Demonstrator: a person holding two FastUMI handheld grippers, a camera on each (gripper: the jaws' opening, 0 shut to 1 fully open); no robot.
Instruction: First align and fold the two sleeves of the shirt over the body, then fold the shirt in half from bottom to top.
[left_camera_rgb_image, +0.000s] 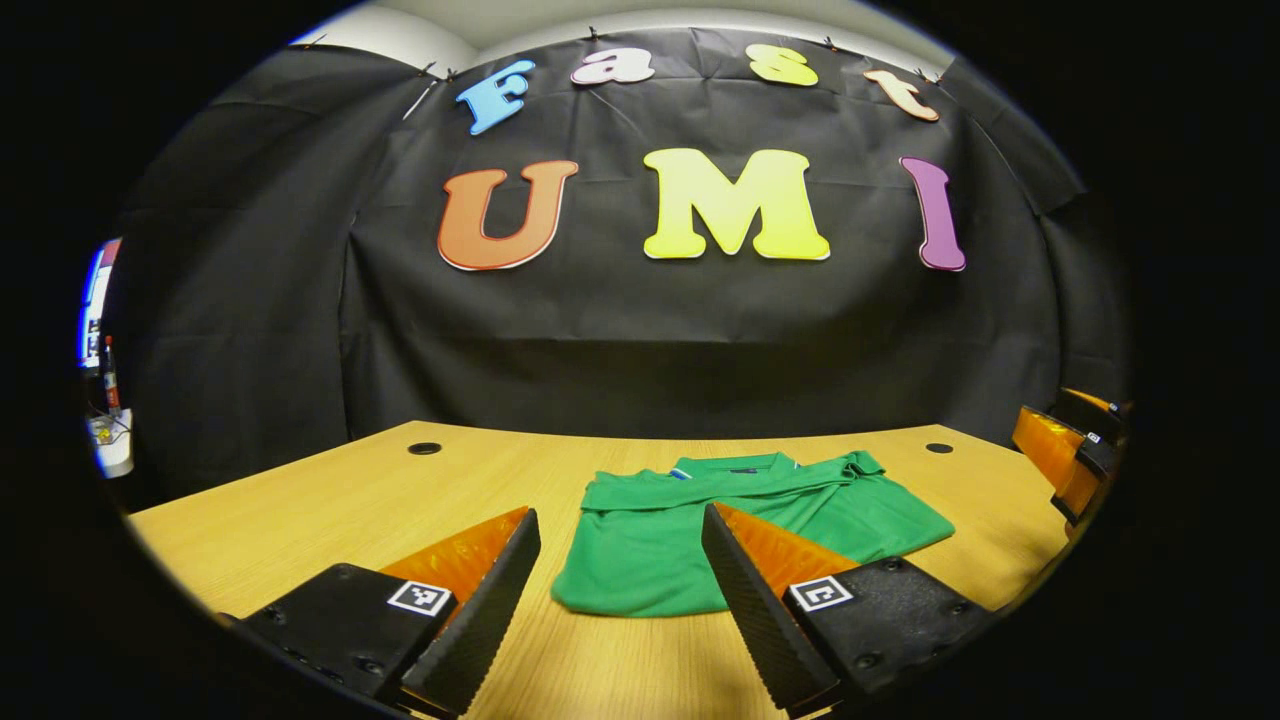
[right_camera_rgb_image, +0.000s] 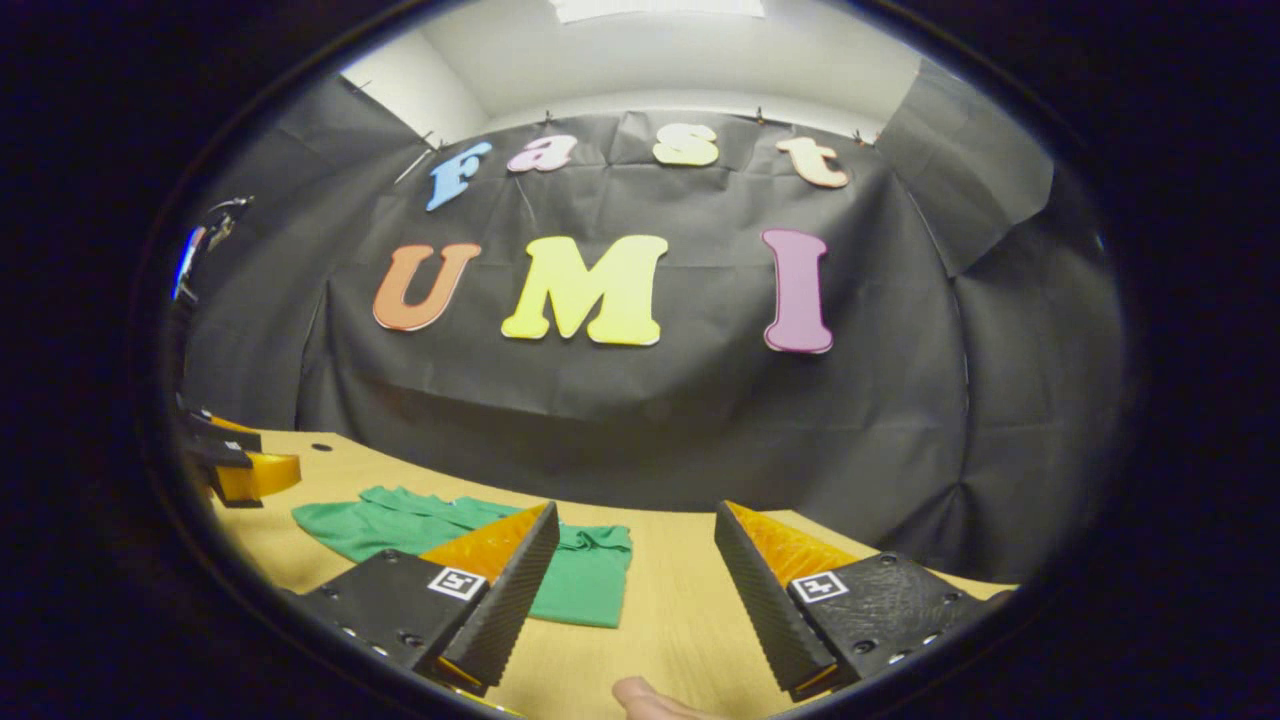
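well ahead of the left gripper (left_camera_rgb_image: 620, 545), between and beyond its two spread fingers, the green shirt (left_camera_rgb_image: 740, 525) lies flat on the wooden table (left_camera_rgb_image: 330, 510), folded into a compact shape with the collar on the far side. the left gripper's fingers stand wide apart and hold nothing. far off to its right, at the edge of the view, sits the right gripper (left_camera_rgb_image: 1070, 455). in the right gripper view that gripper (right_camera_rgb_image: 635, 560) is likewise parted wide and empty, with the shirt (right_camera_rgb_image: 585, 580) ahead and to its left, partly behind its left finger. what looks like a fingertip (right_camera_rgb_image: 650, 698) shows just below, though it is hard to tell. the left gripper (right_camera_rgb_image: 235, 465) appears far left.
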